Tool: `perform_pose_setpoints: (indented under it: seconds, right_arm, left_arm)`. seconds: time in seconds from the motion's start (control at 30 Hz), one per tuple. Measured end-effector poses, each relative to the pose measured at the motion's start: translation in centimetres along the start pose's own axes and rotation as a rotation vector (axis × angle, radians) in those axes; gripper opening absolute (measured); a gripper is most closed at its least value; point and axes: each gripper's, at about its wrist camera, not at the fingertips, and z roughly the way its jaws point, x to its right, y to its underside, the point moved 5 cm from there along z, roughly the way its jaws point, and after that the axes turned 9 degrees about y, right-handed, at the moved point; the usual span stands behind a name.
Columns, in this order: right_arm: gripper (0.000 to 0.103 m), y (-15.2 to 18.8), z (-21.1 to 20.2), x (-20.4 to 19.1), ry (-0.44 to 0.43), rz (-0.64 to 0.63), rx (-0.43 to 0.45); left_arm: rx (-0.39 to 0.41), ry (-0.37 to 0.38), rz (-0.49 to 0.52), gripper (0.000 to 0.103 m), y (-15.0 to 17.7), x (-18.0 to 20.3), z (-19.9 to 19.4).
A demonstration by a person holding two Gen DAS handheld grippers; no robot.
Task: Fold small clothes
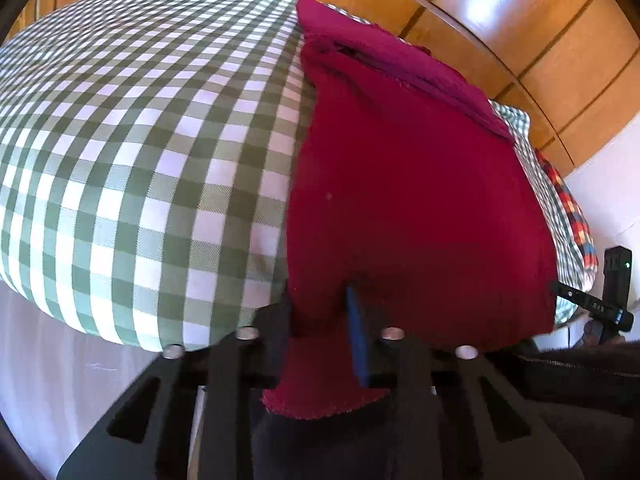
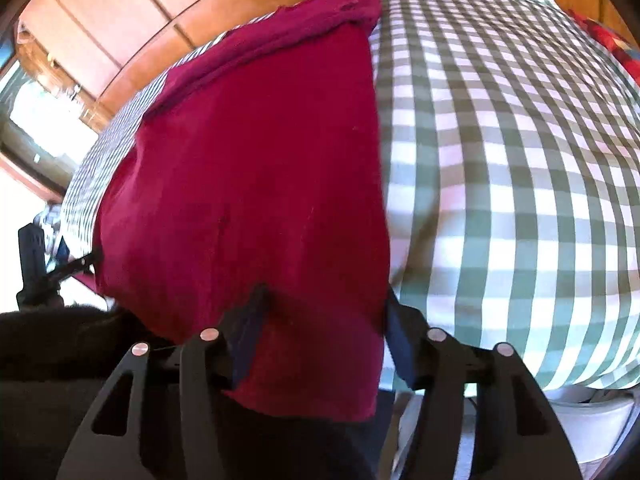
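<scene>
A dark red garment (image 1: pixel 408 184) lies on a green-and-white checked bed cover (image 1: pixel 140 152), with its far end folded over. My left gripper (image 1: pixel 320 312) is shut on the near left corner of the garment, whose hem hangs down over the fingers. In the right wrist view the same red garment (image 2: pixel 256 184) fills the left half. My right gripper (image 2: pixel 320 312) holds its near right corner, with cloth draped between the blue pads (image 2: pixel 248 332). Each gripper shows in the other's view, the right gripper (image 1: pixel 612 292) and the left gripper (image 2: pixel 36 264).
The checked cover (image 2: pixel 500 184) spreads wide to the sides of the garment. A multicoloured plaid cloth (image 1: pixel 568 208) lies at the bed's far edge. Wooden panelled cupboards (image 1: pixel 500 20) stand behind. A white object (image 2: pixel 588 420) sits below the bed edge.
</scene>
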Motion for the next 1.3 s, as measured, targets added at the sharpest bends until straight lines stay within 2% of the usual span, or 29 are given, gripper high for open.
perform_pose_setpoints:
  seconds: [0.07, 0.17, 0.23, 0.3, 0.4, 0.53, 0.73, 0.77, 0.8, 0.83, 0.87, 0.97, 1.07, 1.17, 1.3]
  right_arm:
    - [0.015, -0.2, 0.1, -0.5, -0.042, -0.009, -0.024]
    - [0.013, -0.8, -1.2, -2.3, -0.157, -0.025, -0.006]
    - [0.013, -2.2, -2.6, -3.0, -0.253, 0.011, 0.033]
    - [0.013, -3.6, -3.9, -3.3, -0.314, 0.040, 0.083]
    - [0.013, -6.4, -4.9, -2.9, -0.370, 0.097, 0.138]
    - [0.013, -9.8, -5.0, -1.9, -0.411, 0.197, 0.196]
    - [0.013, -16.2, -1.7, 0.6, -0.350, 0.339, 0.219]
    - [0.017, -17.1, -1.4, 0.8, -0.353, 0.344, 0.218]
    - [0.028, -18.0, -0.7, 1.1, -0.347, 0.365, 0.210]
    - [0.046, -18.4, -0.5, 1.7, -0.352, 0.399, 0.212]
    - [0.077, -18.5, -0.6, 2.2, -0.366, 0.425, 0.222]
    - [0.079, -18.7, -2.2, 3.6, -0.399, 0.438, 0.272]
    - [0.084, -17.3, -2.7, 5.0, -0.373, 0.422, 0.281]
    - [0.085, -15.2, -1.6, 5.9, -0.261, 0.370, 0.239]
    - [0.080, -13.8, 0.7, 5.4, -0.143, 0.319, 0.192]
  left_arm:
    - [0.003, 0.021, 0.011, 0.010, 0.1, 0.8, -0.3]
    - [0.049, 0.116, 0.005, 0.009, -0.5, 1.9, -2.0]
    - [0.100, 0.196, -0.019, 0.009, -1.3, 2.5, -3.4]
    - [0.157, 0.270, -0.051, 0.009, -2.4, 2.6, -4.9]
    - [0.235, 0.336, -0.070, 0.009, -4.9, 2.7, -6.5]
    - [0.297, 0.388, -0.076, 0.009, -8.8, 2.9, -7.2]
    - [0.311, 0.333, -0.181, 0.009, -15.2, 1.2, -3.8]
    - [0.305, 0.319, -0.206, 0.013, -16.5, 0.9, -2.8]
    - [0.296, 0.306, -0.229, 0.020, -17.1, 0.5, -2.2]
    - [0.284, 0.293, -0.264, 0.048, -18.0, -0.1, -1.6]
    - [0.302, 0.285, -0.311, 0.067, -18.7, -0.8, -1.4]
    - [0.356, 0.292, -0.339, 0.067, -19.0, -2.1, -2.5]
    - [0.381, 0.202, -0.333, 0.068, -17.7, -4.1, -3.3]
    - [0.318, 0.122, -0.241, 0.068, -15.2, -4.5, -2.1]
    - [0.242, 0.126, -0.161, 0.068, -11.9, -3.7, 0.6]
